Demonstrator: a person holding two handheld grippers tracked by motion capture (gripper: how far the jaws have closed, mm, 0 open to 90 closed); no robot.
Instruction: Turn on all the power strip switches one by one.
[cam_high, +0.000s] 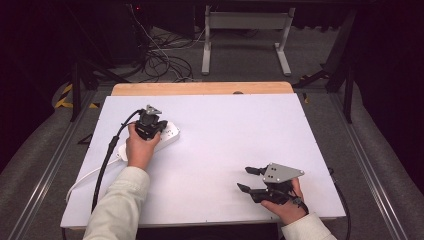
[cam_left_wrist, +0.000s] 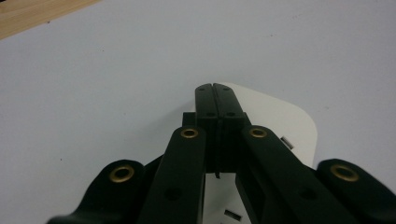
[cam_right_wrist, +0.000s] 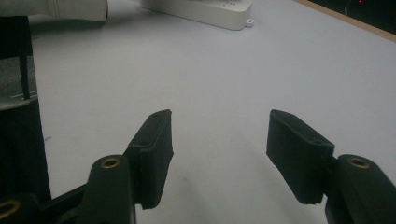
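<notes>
A white power strip (cam_high: 169, 135) lies on the left part of the white table top (cam_high: 235, 125). My left gripper (cam_high: 150, 122) stands over it pointing down, its jaws pressed together. In the left gripper view the closed jaws of the left gripper (cam_left_wrist: 215, 93) sit above the power strip's rounded end (cam_left_wrist: 285, 121), and I cannot tell whether they touch it. My right gripper (cam_high: 244, 178) rests near the front right of the table, open with nothing between its fingers. The right gripper view shows the same gap in the right gripper (cam_right_wrist: 220, 116) over bare table, with the power strip (cam_right_wrist: 205, 9) far off.
The strip's white cord (cam_high: 82, 179) runs off the table's left edge. A wooden strip (cam_high: 200, 88) borders the far side. Beyond it stand a white table frame (cam_high: 245, 30) and loose cables (cam_high: 160, 57) on the floor. A pale sleeve (cam_right_wrist: 70, 8) shows in the right gripper view.
</notes>
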